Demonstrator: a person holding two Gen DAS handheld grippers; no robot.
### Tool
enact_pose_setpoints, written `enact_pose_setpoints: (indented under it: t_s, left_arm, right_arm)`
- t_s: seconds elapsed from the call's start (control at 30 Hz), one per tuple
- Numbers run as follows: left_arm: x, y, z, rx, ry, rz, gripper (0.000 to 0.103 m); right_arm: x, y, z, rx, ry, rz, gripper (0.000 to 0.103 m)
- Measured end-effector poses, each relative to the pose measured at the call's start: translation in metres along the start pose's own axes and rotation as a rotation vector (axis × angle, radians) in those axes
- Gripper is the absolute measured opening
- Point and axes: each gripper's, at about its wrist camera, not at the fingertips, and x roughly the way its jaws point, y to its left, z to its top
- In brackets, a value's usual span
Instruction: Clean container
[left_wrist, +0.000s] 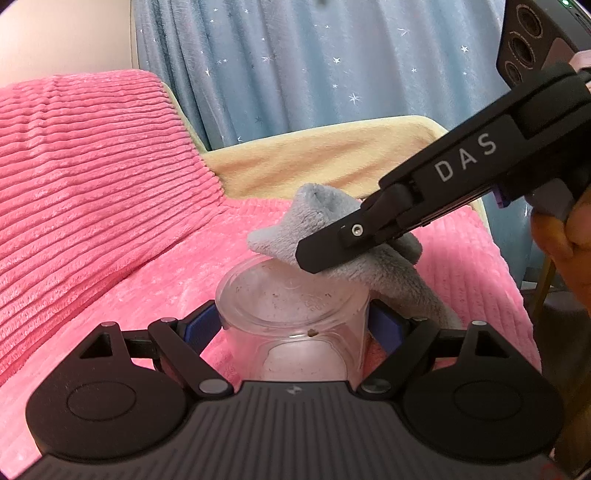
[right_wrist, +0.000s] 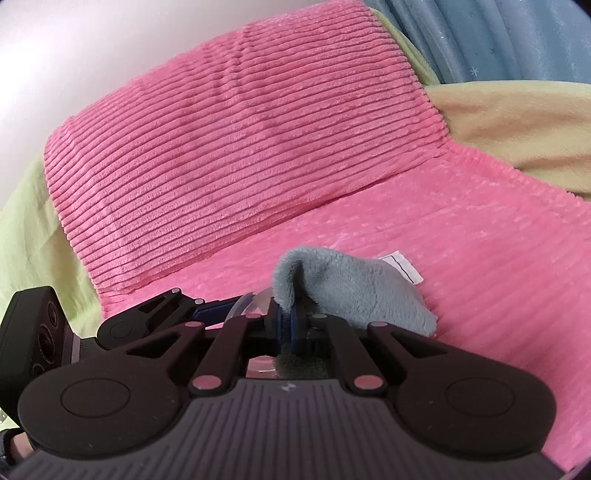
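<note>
A clear plastic container (left_wrist: 291, 314) with brown specks inside is clamped between the blue pads of my left gripper (left_wrist: 293, 325), held above the pink cover. My right gripper (left_wrist: 317, 254) comes in from the upper right, shut on a grey plush cloth (left_wrist: 373, 258) that rests on the container's far rim. In the right wrist view the right gripper (right_wrist: 286, 325) pinches the grey cloth (right_wrist: 347, 291), which drapes forward with a white label (right_wrist: 402, 269). A bit of the container (right_wrist: 255, 306) shows just left of the cloth, and the left gripper (right_wrist: 207, 314) lies beyond it.
A pink ribbed cushion (left_wrist: 92, 177) and pink seat cover (right_wrist: 461, 240) fill the scene. A cream blanket (left_wrist: 332, 151) lies behind, with a blue star-patterned curtain (left_wrist: 314, 55) at the back. A hand (left_wrist: 565, 251) holds the right gripper's handle.
</note>
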Motion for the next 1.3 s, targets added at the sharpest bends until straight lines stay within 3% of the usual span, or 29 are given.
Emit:
enact_pose_setpoints:
  t_s: [0.43,0.53,0.7,0.93,1.13,1.3]
  left_arm:
    - [0.002,-0.007,0.002,0.038,0.001,0.017,0.086]
    - [0.002,-0.005,0.001,0.023,0.01,0.016,0.086]
    - [0.004,-0.009,0.004,0.021,0.023,0.033,0.086]
    - [0.004,-0.01,0.003,0.006,0.037,0.052,0.086]
    - [0.007,-0.008,0.003,0.021,0.025,0.034,0.086]
    - [0.007,-0.004,0.002,0.01,0.021,0.02,0.086]
  right_arm:
    - [-0.016,-0.014,-0.01,0.058,-0.068,-0.049,0.003]
    - [-0.012,-0.018,-0.013,0.08,-0.076,-0.007,0.003]
    - [-0.002,-0.012,-0.008,0.025,0.002,0.09,0.003]
    - [0.012,-0.021,-0.006,0.13,0.056,0.2,0.002]
    - [0.023,-0.018,0.004,0.125,0.024,0.104,0.002]
    - [0.018,-0.02,0.004,0.119,0.04,0.086,0.002]
